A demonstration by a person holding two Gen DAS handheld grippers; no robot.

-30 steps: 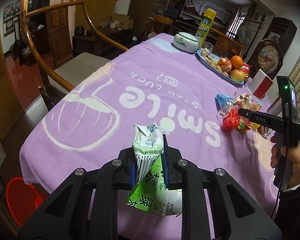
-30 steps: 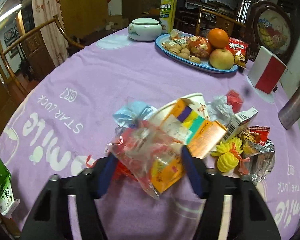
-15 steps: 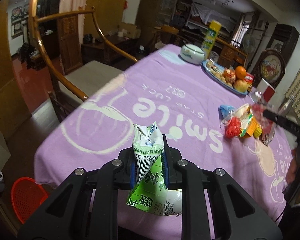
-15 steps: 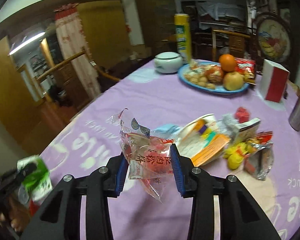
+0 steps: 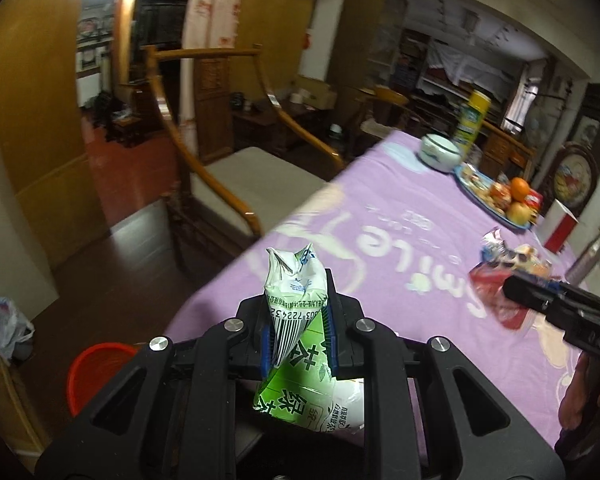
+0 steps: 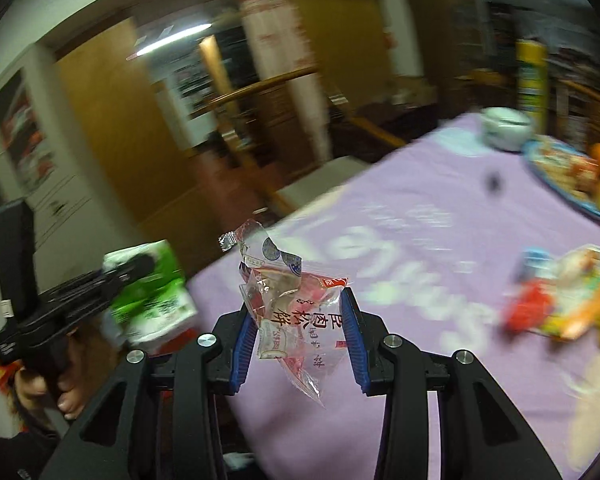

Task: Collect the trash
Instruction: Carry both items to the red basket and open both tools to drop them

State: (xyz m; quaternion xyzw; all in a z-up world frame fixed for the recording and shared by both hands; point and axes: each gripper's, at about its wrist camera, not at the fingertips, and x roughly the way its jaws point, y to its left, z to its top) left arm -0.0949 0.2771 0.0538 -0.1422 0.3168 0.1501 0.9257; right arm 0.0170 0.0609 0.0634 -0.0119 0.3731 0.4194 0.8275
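My left gripper (image 5: 296,320) is shut on a crumpled green-and-white drink carton (image 5: 294,280), held up past the near edge of the purple tablecloth (image 5: 400,240). My right gripper (image 6: 298,320) is shut on a clear plastic wrapper with red print (image 6: 284,284), lifted above the cloth. In the right wrist view the left gripper (image 6: 140,268) and its carton (image 6: 156,304) are at the left, gripped by a hand. In the left wrist view the right gripper (image 5: 516,294) enters from the right with the wrapper (image 5: 496,304). A pile of mixed wrappers (image 6: 568,304) lies on the cloth.
A red plastic basket (image 5: 100,372) stands on the floor below the table's near corner, a white plastic bag (image 5: 4,324) beyond it. A wooden armchair (image 5: 240,168) sits at the table's left side. At the far end are a fruit plate (image 5: 500,200), a lidded bowl (image 5: 438,154) and a yellow can (image 5: 474,120).
The right gripper closed on the clear wrapper, lifted it out of the pile and swung left. Both grippers moved back towards the table's near edge; the left kept hold of the carton.
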